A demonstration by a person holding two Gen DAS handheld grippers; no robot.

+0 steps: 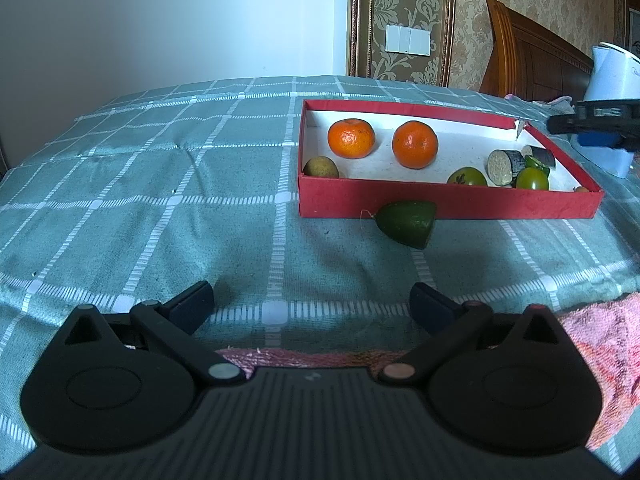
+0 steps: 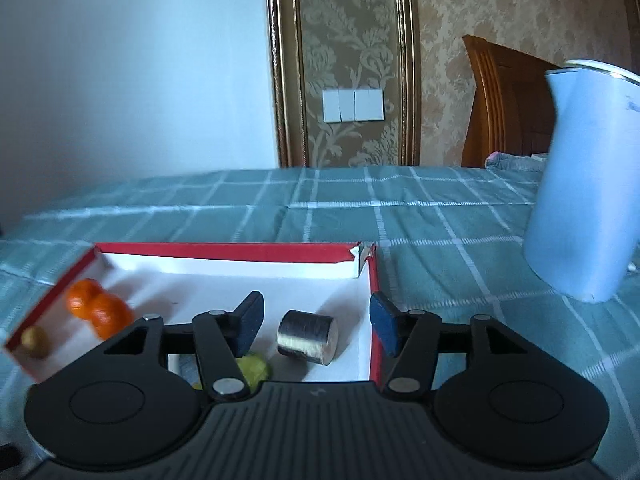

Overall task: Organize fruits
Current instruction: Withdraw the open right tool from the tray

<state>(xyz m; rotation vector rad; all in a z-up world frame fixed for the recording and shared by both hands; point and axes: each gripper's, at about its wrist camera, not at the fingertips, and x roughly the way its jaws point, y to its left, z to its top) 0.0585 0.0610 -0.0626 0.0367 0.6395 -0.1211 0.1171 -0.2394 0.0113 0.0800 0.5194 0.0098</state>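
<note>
A red box (image 1: 440, 202) with a white floor stands on the checked cloth. It holds two oranges (image 1: 351, 138), a brown fruit (image 1: 321, 167), green fruits (image 1: 466, 178) and dark eggplant pieces (image 1: 505, 165). A dark green half fruit (image 1: 408, 224) lies on the cloth just outside the box's front wall. My left gripper (image 1: 312, 302) is open and empty, well short of it. My right gripper (image 2: 316, 322) is open and empty above the box's right end (image 2: 374, 280), over an eggplant piece (image 2: 307, 337). The oranges (image 2: 98, 306) and a green fruit (image 2: 254, 370) also show there.
A white kettle (image 2: 584, 208) stands on the cloth right of the box. A pink towel (image 1: 600, 356) lies at the near edge. A wooden headboard (image 1: 532, 60) and a papered wall stand behind. The right gripper shows in the left wrist view (image 1: 596, 120).
</note>
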